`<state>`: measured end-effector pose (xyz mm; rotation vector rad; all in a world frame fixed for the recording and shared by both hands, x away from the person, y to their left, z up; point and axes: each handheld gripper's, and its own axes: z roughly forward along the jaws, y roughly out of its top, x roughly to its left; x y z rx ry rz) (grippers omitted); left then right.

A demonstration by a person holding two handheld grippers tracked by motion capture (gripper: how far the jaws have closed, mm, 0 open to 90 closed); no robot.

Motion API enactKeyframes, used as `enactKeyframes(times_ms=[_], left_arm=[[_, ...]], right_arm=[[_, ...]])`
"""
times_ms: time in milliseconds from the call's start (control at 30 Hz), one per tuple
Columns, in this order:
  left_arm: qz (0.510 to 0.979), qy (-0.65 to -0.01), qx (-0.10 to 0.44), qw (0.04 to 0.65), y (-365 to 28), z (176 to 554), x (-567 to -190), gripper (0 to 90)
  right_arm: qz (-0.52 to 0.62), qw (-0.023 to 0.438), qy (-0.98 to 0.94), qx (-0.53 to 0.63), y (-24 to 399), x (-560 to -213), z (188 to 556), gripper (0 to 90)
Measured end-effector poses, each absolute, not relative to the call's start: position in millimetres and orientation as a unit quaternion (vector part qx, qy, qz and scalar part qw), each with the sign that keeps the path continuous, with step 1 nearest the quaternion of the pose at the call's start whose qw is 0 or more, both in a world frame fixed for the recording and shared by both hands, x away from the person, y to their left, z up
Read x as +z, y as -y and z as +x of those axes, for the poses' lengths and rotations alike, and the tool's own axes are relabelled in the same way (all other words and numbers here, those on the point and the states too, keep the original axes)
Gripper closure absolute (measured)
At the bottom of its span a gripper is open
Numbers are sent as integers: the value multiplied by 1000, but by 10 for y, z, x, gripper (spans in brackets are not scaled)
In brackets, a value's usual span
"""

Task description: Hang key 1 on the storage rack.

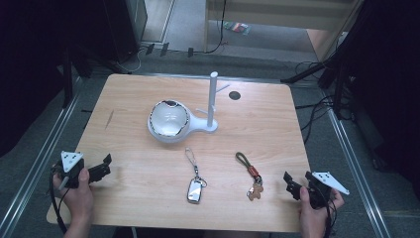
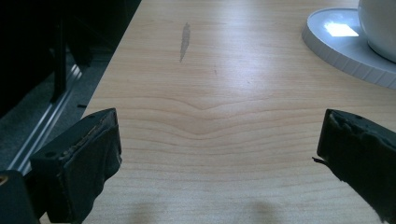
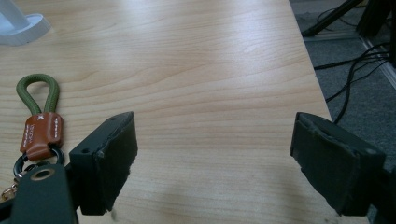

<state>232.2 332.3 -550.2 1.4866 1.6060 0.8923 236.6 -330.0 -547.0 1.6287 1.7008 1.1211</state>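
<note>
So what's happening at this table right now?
A person holds a claw in each hand at the near edge of a wooden table. The left claw and the right claw are both open and hold nothing. Two keychains lie untouched in front: a silver one and a green-looped one next to the right claw. Farther back stands a white peg stand with a white bowl at its base.

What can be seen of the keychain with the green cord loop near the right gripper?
The green-loop keychain lies flat on the wooden table, untouched, just beside the open right gripper. An olive cord loop points toward the table's far side; a reddish-brown leather-like band with white stitching binds its ends. Below that sits a dark metal ring, then a small tan figure charm. It lies to the right of the silver key fob, apart from it.
</note>
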Motion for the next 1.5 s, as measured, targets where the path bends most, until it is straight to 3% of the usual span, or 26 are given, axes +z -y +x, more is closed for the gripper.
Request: enactKeyframes(times_ms=[600, 767, 1000, 1167, 1367, 1500], left_arm=[[559, -640, 369, 375, -3334, 2298, -5502, 0], [559, -632, 394, 364, -3282, 2287, -5500, 0], [554, -642, 387, 363, -3299, 2303, -5501, 0], [577, -630, 380, 355, -3270, 2327, -5501, 0], [582, -632, 368, 356, -3285, 2343, -5501, 0], [584, -631, 367, 355, -3278, 2341, -5500, 0]], right_arm=[[595, 254, -653, 394, 3354, -5273, 2369, 226], [583, 226, -694, 356, 3339, -5160, 2388, 224], [581, 197, -716, 334, 3282, -5070, 2414, 223], [572, 185, -742, 296, 3179, -4939, 2460, 223], [566, 123, -776, 247, 3067, -4769, 2574, 199], [549, 108, -800, 214, 2976, -4680, 2624, 181]])
